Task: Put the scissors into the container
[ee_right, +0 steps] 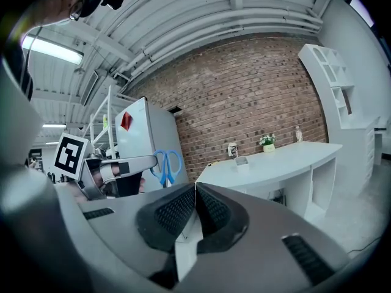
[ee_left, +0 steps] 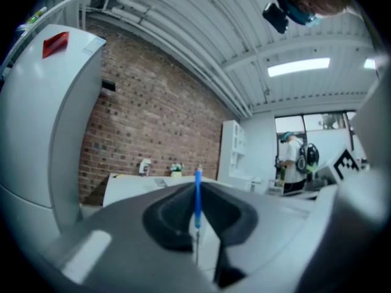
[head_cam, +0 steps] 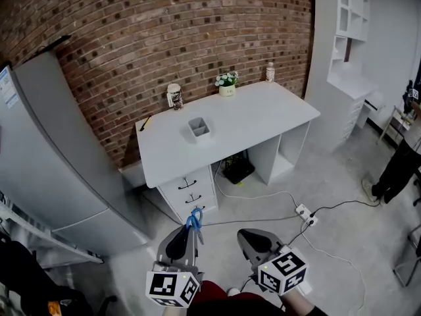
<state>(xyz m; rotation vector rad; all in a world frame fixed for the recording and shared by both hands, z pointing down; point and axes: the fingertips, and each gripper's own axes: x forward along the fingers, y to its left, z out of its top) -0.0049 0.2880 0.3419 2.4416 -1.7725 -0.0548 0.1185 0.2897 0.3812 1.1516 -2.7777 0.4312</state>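
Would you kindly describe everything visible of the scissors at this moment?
The scissors have two blue, plastic-looking loop handles, which stick out past the tips of the left gripper. Its jaws are shut on them, hiding most of the blades. They are held in the air, touching nothing else.

Inventory, by count:
- Grippers, two: left gripper (head_cam: pixel 193 230), right gripper (head_cam: pixel 245 234).
- Scissors (head_cam: pixel 194 219), blue-handled: one pair.
- Container (head_cam: pixel 198 128), grey: one.
- Desk (head_cam: pixel 263 114), white: one.
- Drawers (head_cam: pixel 191 199) under the desk: three.
- Refrigerator (head_cam: pixel 59 157): one.
- Jar (head_cam: pixel 174 96): one.
- Potted plant (head_cam: pixel 227 84): one.
- Bottle (head_cam: pixel 270 72): one.
- Power strip (head_cam: pixel 304 214): one.
- Shelf unit (head_cam: pixel 348 18), white: one.
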